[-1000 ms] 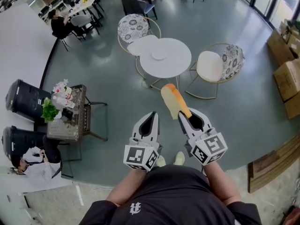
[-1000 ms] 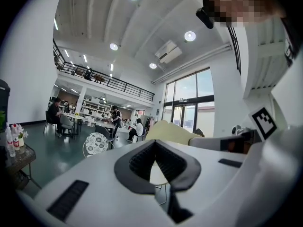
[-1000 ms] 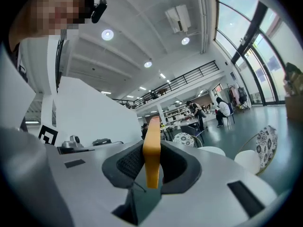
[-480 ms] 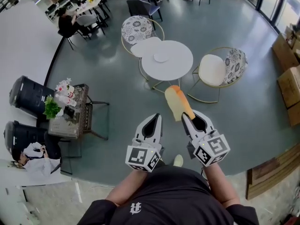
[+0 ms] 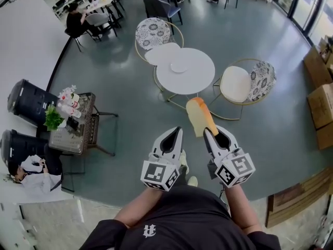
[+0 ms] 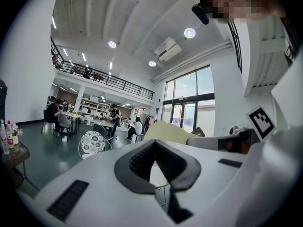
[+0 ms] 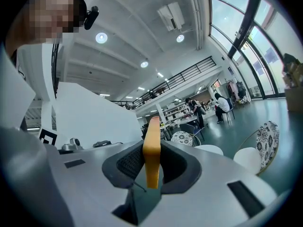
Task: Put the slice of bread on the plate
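My right gripper (image 5: pixel 212 133) is shut on a slice of bread (image 5: pixel 200 115), pale with an orange crust, and holds it on edge over the grey floor. In the right gripper view the slice (image 7: pixel 152 148) stands upright between the dark pads (image 7: pixel 130 162) of the right gripper (image 7: pixel 152 167). The left gripper (image 5: pixel 173 137) is level beside it, shut and empty; its own view shows the left gripper (image 6: pixel 155 149) with the bread (image 6: pixel 168 131) off to the right. A small white plate (image 5: pixel 178 67) lies on the round white table (image 5: pixel 195 79) ahead of both grippers.
A patterned chair (image 5: pixel 154 31) stands behind the table and a white-seated chair (image 5: pixel 237 82) at its right. A side table with bottles and a plant (image 5: pixel 70 124) is at left. Cardboard boxes (image 5: pixel 322 82) line the right edge. People sit at far tables (image 5: pixel 78 20).
Both grippers and the bread have advanced toward the round table, which now sits a little closer in the head view. The grip on the bread is unchanged.
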The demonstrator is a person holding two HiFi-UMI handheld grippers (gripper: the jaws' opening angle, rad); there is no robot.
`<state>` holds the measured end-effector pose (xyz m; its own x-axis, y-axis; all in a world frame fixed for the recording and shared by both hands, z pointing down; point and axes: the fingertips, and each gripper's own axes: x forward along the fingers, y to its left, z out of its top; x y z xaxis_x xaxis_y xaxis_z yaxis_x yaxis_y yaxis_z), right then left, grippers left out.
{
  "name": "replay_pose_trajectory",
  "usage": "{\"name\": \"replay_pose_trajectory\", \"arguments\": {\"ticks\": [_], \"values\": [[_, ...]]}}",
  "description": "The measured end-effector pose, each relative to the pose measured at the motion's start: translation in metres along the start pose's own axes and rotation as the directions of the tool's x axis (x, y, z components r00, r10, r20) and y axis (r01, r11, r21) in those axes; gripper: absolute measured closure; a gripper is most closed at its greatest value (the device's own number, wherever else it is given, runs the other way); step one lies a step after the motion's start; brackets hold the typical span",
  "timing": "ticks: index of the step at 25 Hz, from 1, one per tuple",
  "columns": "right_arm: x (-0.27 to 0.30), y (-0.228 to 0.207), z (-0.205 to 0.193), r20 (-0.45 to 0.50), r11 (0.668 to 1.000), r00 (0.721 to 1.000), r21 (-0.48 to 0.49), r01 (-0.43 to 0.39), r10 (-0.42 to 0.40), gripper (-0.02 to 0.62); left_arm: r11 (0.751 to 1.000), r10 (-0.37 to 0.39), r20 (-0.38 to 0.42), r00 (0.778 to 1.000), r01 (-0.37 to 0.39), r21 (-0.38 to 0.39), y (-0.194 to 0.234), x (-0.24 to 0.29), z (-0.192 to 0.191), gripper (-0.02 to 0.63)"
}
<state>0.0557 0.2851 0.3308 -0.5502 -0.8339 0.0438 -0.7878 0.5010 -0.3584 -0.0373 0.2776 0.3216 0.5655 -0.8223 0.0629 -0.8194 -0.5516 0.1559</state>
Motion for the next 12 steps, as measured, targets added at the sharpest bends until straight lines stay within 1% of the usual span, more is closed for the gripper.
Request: {"name": "replay_pose_trajectory", "arguments": {"ticks": [6,10,12], "values": [[0.048,-0.029,0.0,-0.019,1.0,1.0,0.021,0.017,-0.017,0.506,1.0,-0.007,0.004,1.0,0.007,-0.013,0.035,0.046,-0.002,0.603],[0.098,-0.058,0.004,-0.03,0.997,0.999,0.063,0.035,-0.033,0.506,1.0,-0.007,0.004,1.0,0.007,-0.009,0.071,0.088,0.0,0.603],[0.126,-0.071,0.008,-0.036,0.997,0.998,0.067,0.046,-0.043,0.506,1.0,-0.01,-0.002,1.0,0.01,-0.006,0.092,0.112,0.003,0.603]]}}
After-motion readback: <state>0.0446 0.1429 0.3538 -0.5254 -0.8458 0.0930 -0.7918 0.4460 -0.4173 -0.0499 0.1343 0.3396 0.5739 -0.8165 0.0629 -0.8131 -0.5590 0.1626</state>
